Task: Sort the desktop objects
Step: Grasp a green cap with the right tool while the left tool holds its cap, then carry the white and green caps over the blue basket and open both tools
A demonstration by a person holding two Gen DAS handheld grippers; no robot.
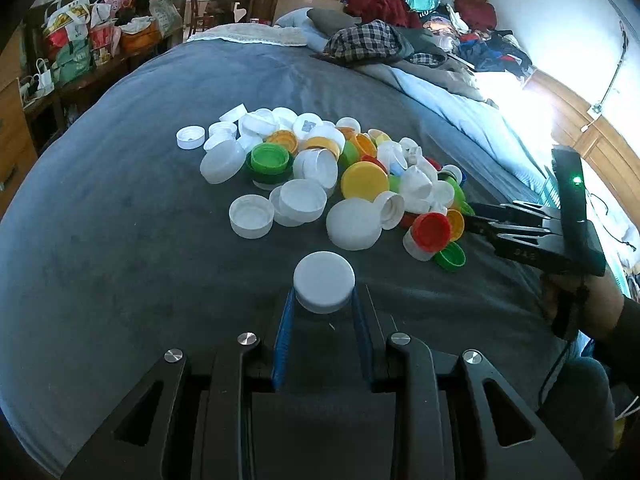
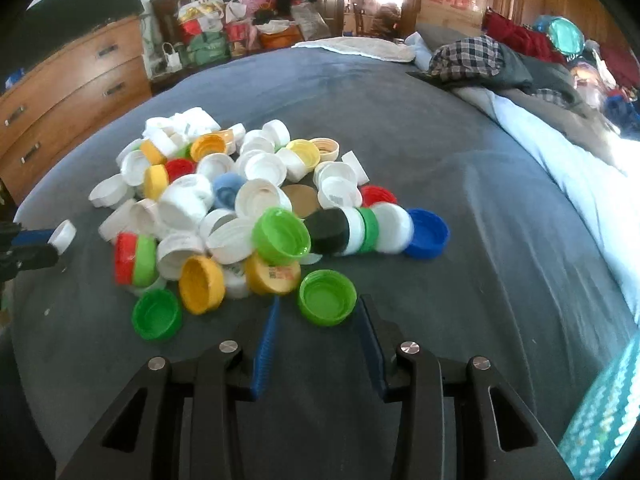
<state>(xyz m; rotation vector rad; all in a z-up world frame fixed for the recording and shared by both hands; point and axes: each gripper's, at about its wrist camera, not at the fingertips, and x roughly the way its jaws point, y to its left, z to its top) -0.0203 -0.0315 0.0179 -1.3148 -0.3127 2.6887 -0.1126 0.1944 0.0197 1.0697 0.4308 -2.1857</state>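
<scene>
A pile of plastic bottle caps (image 1: 320, 172), white, yellow, green, red and blue, lies on a grey bedspread (image 1: 120, 240); the pile also shows in the right wrist view (image 2: 248, 216). My left gripper (image 1: 323, 300) is shut on a white cap (image 1: 324, 286), just short of the pile; it also shows at the left edge of the right wrist view (image 2: 56, 240) with the white cap (image 2: 64, 236). My right gripper (image 2: 318, 308) is open, its fingers on either side of a green cap (image 2: 327, 297) at the pile's near edge. It also shows at the right of the left wrist view (image 1: 476, 220).
A bundled quilt and clothes (image 1: 400, 48) lie along the far right side of the bed. A wooden dresser (image 2: 68, 92) stands beyond the bed's left edge, with bags (image 2: 208, 36) piled behind it. Bare bedspread (image 2: 480, 240) lies to the right of the pile.
</scene>
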